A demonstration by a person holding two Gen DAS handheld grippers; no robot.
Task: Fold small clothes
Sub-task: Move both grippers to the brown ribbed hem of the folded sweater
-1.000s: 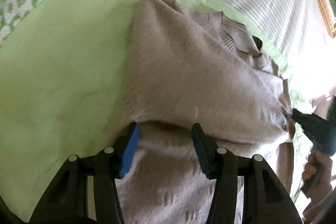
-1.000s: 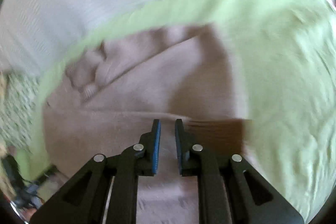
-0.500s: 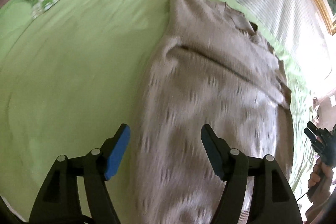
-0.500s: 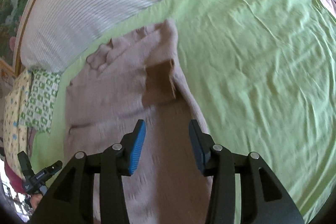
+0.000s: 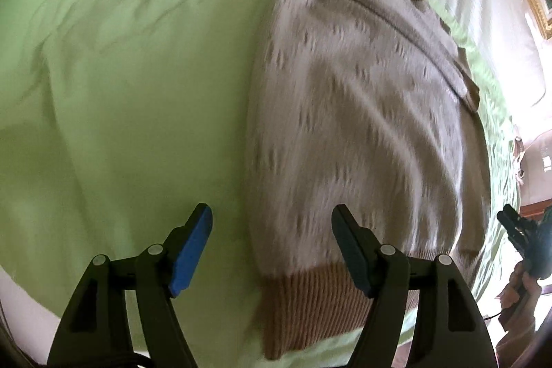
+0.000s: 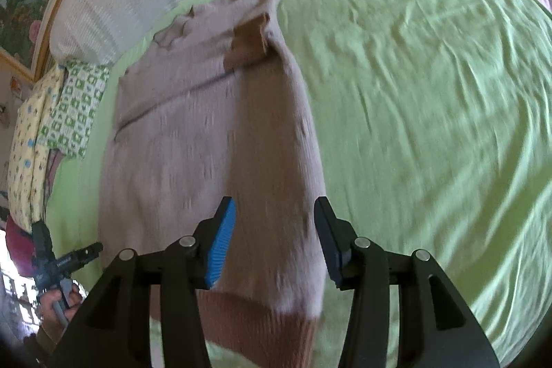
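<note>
A bed covered in a light green sheet [image 5: 120, 85] fills both wrist views. On it lies 1 beige knitted sweater [image 5: 362, 112], spread lengthwise, sleeves already folded in over the body, collar at the far end and a darker ribbed hem [image 5: 310, 306] at the near edge of the bed.

Going left to right: the left gripper [image 5: 272, 244] hangs above the sweater's left hem corner. Its jaws have just been opening and stand wide, nothing pressed between them; one blue pad is over bare sheet, the other over the knit. The right gripper [image 6: 276, 237] hovers above the sweater's right side near the hem. Its jaws have just been opening too and stand moderately apart, holding nothing.

The sweater looks soft, limp and light, with a fuzzy surface that should grip well against the pads. It will likely sag and drag on the sheet unless lifted at 2 points. The ribbed hem seems the firmest place to pinch, 1 corner per gripper, to carry it up toward the collar.
</note>
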